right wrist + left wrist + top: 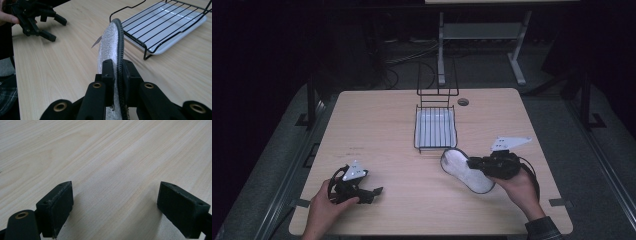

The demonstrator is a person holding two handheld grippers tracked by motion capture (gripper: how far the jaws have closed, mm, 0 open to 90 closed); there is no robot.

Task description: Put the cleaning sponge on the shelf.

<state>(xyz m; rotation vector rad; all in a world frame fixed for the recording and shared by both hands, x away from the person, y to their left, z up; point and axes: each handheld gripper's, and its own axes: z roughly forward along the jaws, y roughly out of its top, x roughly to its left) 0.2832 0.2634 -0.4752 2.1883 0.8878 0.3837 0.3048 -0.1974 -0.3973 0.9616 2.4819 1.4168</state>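
We see a pale wooden table point(402, 125) from above, with a person's two hands coming in from the near edge, each holding a black gripper. The right gripper point(473, 163) sits at the near right of the table, its jaws closed tight on a slipper point(467, 171), a flat white thing with a dark rim. In the high view the slipper reaches out to the left of the jaws and a little toward the rack, with its far end just in front of the rack's near edge; we cannot tell whether it rests on the table or hangs above it. From the right gripper view, the slipper point(111, 47) stands on edge between the jaws, white fuzzy side to the left and ribbed black sole to the right, and a small tag sticks out from its left side. Beyond it lies a black wire rack point(160, 27) over a white tray point(175, 42). In the high view the rack point(435, 127) sits at the middle of the table, with a raised wire back at its far end, and the tray point(435, 142) under it. The left gripper point(376, 191) lies at the near left, well apart from the slipper, in the left hand point(324, 207). Its jaws stand wide open over bare wood in the left gripper view point(115, 205), holding nothing.
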